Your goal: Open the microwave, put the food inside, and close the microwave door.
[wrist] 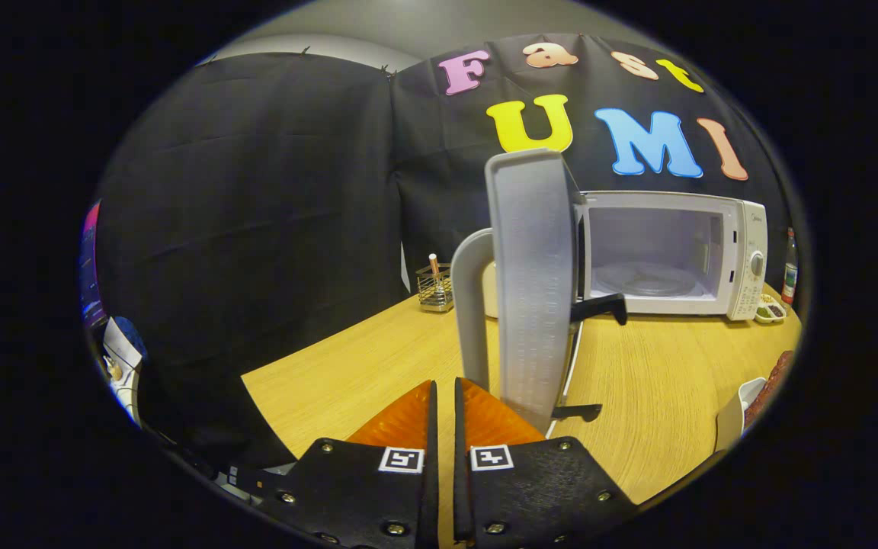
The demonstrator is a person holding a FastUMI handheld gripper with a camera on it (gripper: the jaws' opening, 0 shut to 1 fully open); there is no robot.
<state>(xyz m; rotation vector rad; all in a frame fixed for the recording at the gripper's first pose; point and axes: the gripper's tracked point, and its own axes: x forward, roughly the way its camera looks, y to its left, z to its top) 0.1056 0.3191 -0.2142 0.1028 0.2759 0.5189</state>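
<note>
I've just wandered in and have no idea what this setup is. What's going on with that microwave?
A person is working a hand-held gripper at a wooden table. The microwave already stands open: its door is swung wide toward the gripper, and the glass turntable inside is bare. The gripper's fingers are closed together, holding nothing, just short of the door's edge. A dish of food waits off to the right, so the food is not yet in.

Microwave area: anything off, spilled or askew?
Nothing stands out. The microwave sits upright on the table, its door swung wide open toward the gripper, cavity empty with the turntable flat. The gripper's fingers are closed together just short of the door's edge, holding nothing. No spills on the wood.
</note>
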